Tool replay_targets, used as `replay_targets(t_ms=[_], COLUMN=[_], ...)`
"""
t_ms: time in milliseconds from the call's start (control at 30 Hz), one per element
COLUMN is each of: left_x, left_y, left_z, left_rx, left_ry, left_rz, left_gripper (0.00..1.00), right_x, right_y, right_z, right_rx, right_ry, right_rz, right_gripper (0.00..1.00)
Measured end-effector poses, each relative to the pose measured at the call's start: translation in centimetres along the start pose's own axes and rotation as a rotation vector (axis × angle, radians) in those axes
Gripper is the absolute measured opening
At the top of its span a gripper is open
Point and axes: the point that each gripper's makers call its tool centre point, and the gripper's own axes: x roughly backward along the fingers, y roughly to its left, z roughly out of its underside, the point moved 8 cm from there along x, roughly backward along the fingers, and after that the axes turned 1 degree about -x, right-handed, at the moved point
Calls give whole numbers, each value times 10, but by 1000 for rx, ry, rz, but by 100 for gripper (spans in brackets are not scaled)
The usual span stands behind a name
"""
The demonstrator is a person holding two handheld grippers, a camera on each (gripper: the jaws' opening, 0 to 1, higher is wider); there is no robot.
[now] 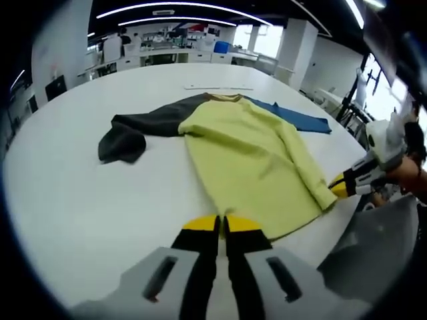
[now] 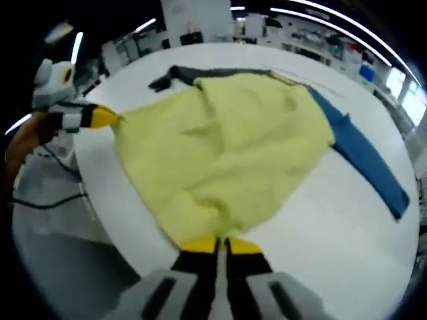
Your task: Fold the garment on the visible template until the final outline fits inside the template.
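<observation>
- While the garment [image 1: 247, 160] lay spread across the white table [image 1: 80, 200], its hem at the near edge, folding had barely begun (my reading).
- One dark sleeve [image 1: 133, 130] and one blue sleeve [image 2: 367, 163] lay flat, unfolded; no template outline could be made out.
- The left gripper [image 1: 221, 225] had its jaws together on the hem corner.
- The right gripper [image 2: 220, 245] was likewise closed on the other hem corner.
- Left to do: sleeves in, body folded.
- Around the table: benches, ceiling strip lights, bright windows.
</observation>
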Motion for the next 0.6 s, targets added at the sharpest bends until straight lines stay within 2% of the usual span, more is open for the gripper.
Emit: replay_targets(t_ms=[133, 300, 467, 600], left_x=[0, 1, 4, 7], left_y=[2, 4, 4, 2], left_z=[2, 5, 10, 15], left_rx=[-4, 1, -4, -12], left_ry=[12, 23, 47, 73], left_rz=[-3, -6, -2, -2], left_gripper=[0, 0, 0, 0], right_x=[2, 9, 23, 31], right_y=[-5, -15, -33, -46], right_z=[4, 10, 15, 18], right_rx=[-73, -106, -128, -105], right_ry=[-17, -27, -39, -34], right_rz=[-32, -22, 19, 71], right_gripper=[0, 0, 0, 0])
